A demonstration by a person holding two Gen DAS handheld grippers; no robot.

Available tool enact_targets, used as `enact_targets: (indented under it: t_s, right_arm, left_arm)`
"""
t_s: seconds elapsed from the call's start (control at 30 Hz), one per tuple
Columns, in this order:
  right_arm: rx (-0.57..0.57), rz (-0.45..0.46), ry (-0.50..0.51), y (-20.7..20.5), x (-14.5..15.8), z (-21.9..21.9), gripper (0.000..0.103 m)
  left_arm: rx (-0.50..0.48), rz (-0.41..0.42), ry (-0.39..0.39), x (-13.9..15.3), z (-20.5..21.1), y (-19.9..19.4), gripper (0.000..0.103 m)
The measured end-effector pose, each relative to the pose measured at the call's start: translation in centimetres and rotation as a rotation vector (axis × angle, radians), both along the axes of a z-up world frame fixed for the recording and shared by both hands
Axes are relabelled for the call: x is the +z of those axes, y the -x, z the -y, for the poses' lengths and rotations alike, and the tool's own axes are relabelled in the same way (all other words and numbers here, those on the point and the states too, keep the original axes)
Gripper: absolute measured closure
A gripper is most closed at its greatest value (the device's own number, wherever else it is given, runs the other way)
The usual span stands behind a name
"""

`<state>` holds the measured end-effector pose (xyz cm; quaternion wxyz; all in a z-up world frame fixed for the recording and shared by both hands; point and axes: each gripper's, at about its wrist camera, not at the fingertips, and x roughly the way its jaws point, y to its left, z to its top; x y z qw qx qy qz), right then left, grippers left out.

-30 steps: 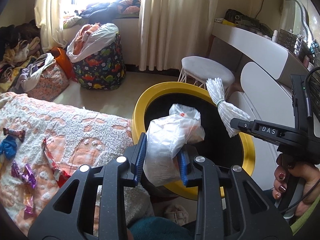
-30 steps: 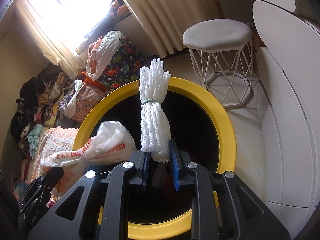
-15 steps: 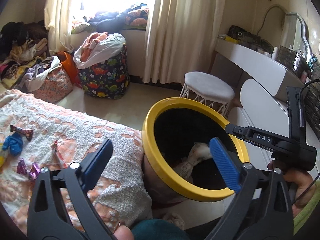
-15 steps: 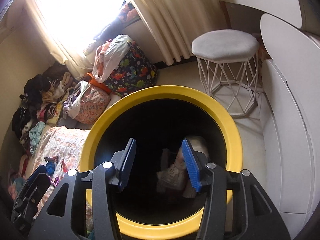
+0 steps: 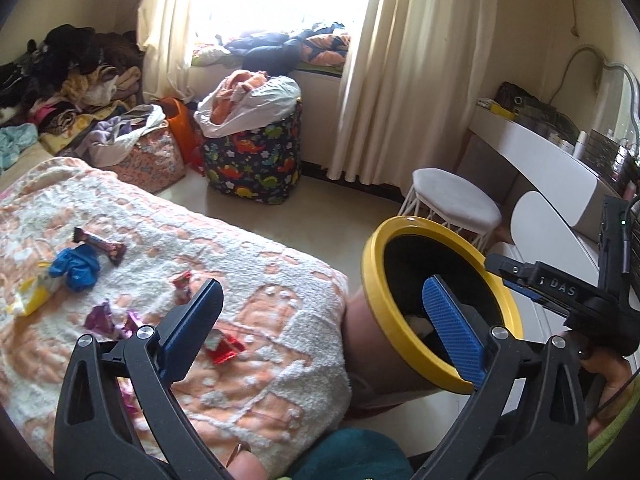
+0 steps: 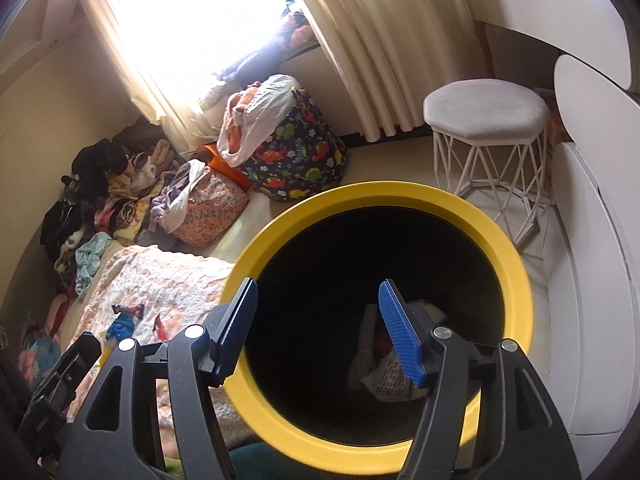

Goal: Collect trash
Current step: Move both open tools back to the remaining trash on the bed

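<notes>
A yellow-rimmed bin [image 5: 370, 272] [image 6: 516, 280] stands beside the bed. A white plastic bag and a foam net [image 6: 384, 372] lie at its dark bottom. My left gripper [image 5: 320, 292] is open wide and holds nothing, straddling the bed's corner and the bin's rim. My right gripper [image 6: 318, 286] hovers over the bin's mouth with its jaws opening and nothing between them. On the bedspread lie a brown candy wrapper [image 5: 100, 242], a crumpled blue piece [image 5: 78, 266], a yellow packet [image 5: 30, 300], purple wrappers [image 5: 100, 316] and a red wrapper [image 5: 222, 350].
A white wire-legged stool [image 5: 456, 204] stands just behind the bin. A white dressing table [image 5: 540, 148] runs along the right. A dinosaur-print hamper [image 5: 256, 160], a floral bag [image 5: 148, 156] and a clothes pile [image 5: 72, 80] crowd the window side.
Both grippers opened: the left let go of the white bag and the right the foam net, and both now lie in the bin. The left gripper swung left over the bed; the right pulled up.
</notes>
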<state>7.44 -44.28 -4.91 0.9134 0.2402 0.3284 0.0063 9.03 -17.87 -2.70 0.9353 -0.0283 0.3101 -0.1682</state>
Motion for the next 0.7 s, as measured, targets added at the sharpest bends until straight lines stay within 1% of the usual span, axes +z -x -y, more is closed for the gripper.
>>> enact_targets:
  t_s: [0.13,0.43,0.7]
  right_arm:
    - [0.034,0.024,0.027,-0.1,0.9,-1.7,0.039]
    - [0.14,0.074,0.054,-0.1,2.4,-6.3,0.037]
    - [0.22,0.109,0.069,0.3,3.1,-10.2,0.036]
  left_arm:
    - [0.042,0.009,-0.003,0.3,-1.8,0.0,0.011]
    - [0.119,0.04,0.0,1.0,-5.6,0.2,0.011]
    - [0.179,0.039,0.014,1.1,-8.5,0.0,0.011]
